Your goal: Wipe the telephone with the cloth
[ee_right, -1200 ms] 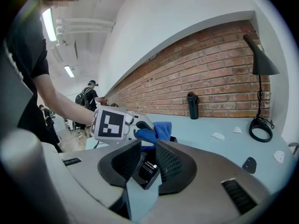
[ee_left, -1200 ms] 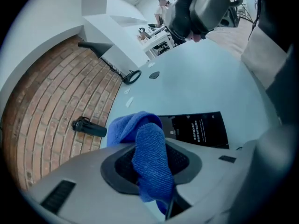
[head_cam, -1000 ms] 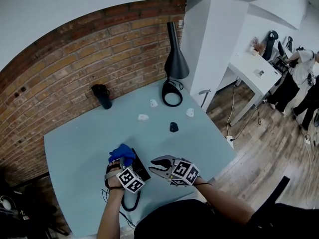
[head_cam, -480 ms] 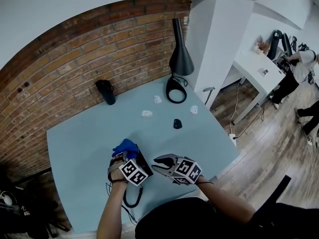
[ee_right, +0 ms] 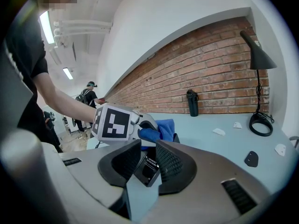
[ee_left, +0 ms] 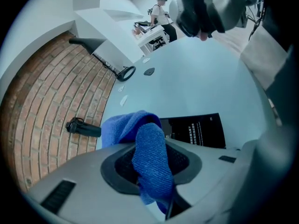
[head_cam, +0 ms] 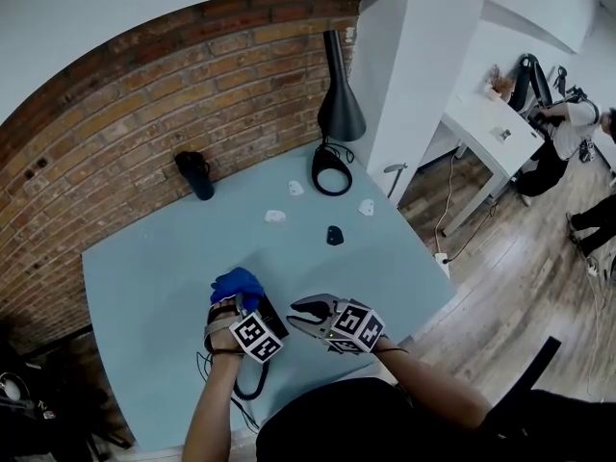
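The black telephone [head_cam: 273,317] lies flat near the front of the light blue table [head_cam: 154,268]; it also shows as a dark slab [ee_left: 196,130] beyond the left jaws. A blue cloth [head_cam: 238,285] is bunched at its far left end. My left gripper [head_cam: 234,304] is shut on the cloth [ee_left: 150,158], which hangs between the pads. Just right of the telephone, my right gripper [head_cam: 295,309] stands open and holds nothing. Through its gap [ee_right: 142,164] I see the telephone [ee_right: 147,168] and, behind it, the cloth [ee_right: 160,128].
A coiled cord [head_cam: 247,385] trails off the telephone toward the front edge. A black bottle [head_cam: 197,176] and a black lamp [head_cam: 339,114] with a ring base [head_cam: 331,177] stand by the brick wall. Small white scraps [head_cam: 275,217] and a black piece [head_cam: 334,235] lie mid-table. People stand far right.
The head camera has swayed a little. The left gripper with the cloth has shifted only slightly on the telephone's far end; the right gripper holds its place.
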Tool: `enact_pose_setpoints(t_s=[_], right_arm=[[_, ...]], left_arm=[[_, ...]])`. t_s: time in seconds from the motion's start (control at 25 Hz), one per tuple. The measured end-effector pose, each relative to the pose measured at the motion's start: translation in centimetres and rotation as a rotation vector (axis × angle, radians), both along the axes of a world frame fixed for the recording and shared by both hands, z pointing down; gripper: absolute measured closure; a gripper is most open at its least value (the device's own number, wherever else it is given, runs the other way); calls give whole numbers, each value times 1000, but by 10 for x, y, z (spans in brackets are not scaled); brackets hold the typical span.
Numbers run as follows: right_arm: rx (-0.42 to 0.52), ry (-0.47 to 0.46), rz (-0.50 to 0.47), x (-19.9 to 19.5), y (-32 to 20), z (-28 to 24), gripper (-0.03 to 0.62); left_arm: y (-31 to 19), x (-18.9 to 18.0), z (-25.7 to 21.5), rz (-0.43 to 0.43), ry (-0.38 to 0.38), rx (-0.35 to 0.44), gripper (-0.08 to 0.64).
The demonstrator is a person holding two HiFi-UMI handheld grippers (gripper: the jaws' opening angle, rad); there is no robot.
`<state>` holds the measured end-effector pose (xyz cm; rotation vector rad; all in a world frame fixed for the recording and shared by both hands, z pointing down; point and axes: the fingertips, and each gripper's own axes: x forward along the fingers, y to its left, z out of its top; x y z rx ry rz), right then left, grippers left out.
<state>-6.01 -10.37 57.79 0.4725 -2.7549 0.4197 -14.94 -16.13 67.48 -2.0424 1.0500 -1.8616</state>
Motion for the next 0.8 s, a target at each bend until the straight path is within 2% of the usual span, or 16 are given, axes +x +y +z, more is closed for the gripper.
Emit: enact_pose_setpoints(t_s=[0.24,0.8], right_arm=[[10,12,-8,-3,0,0,480],[1,13,-4,-1,6,2,480]], left_arm=[[10,0,4,15,14,8,419],[39,19,19,30,54,-38,417]])
